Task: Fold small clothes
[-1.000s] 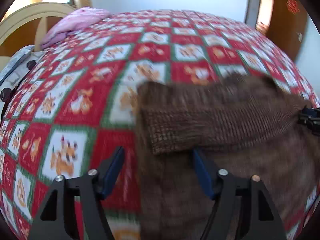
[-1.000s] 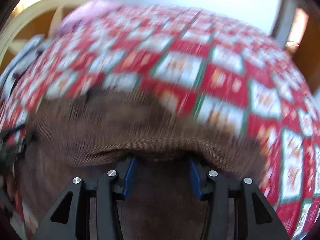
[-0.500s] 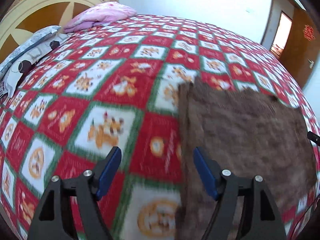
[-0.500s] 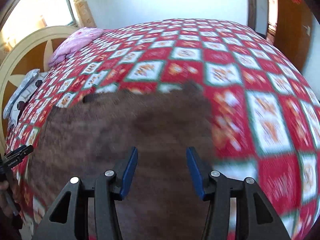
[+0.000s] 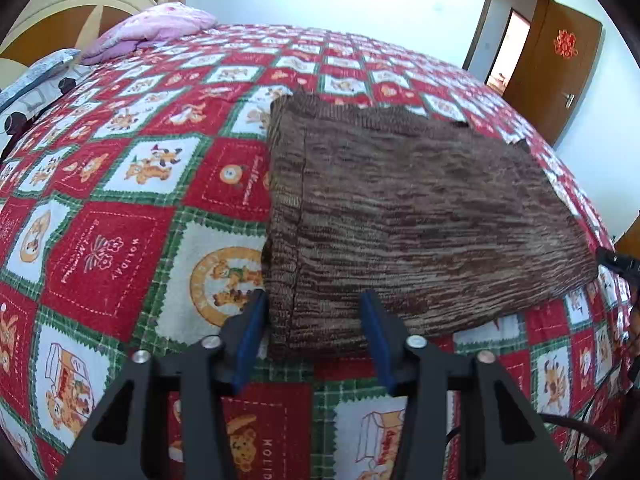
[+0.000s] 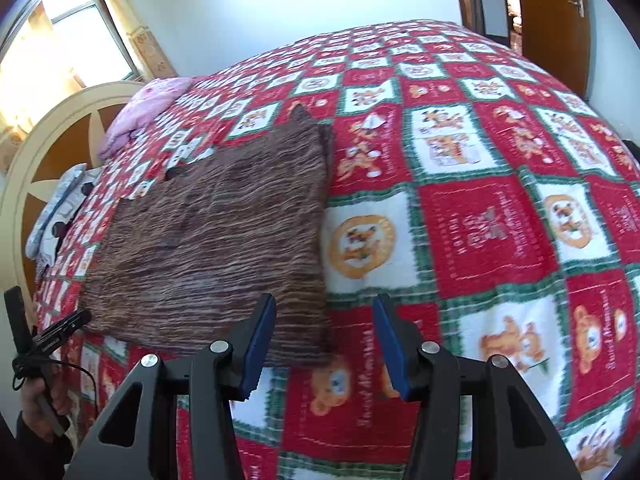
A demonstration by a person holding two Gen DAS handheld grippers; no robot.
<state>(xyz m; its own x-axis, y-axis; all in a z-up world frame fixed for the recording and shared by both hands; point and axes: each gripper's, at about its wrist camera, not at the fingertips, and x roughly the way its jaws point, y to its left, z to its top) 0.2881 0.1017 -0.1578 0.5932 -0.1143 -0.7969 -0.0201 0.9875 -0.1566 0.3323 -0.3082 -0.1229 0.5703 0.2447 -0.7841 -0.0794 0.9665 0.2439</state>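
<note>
On a bed's red-and-white patchwork quilt [image 5: 120, 264], a brown knitted garment [image 5: 400, 208] lies folded flat. The left hand-held gripper [image 5: 316, 340] is closing its jaws around the garment's near left corner, pads not yet pressing. The right hand-held gripper [image 6: 324, 344] hovers half open over the near right corner, gripping nothing.

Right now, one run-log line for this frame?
garment: brown knit folded flat on quilt | left tongs: closing around near-left corner | right tongs: open, over near-right corner
</note>
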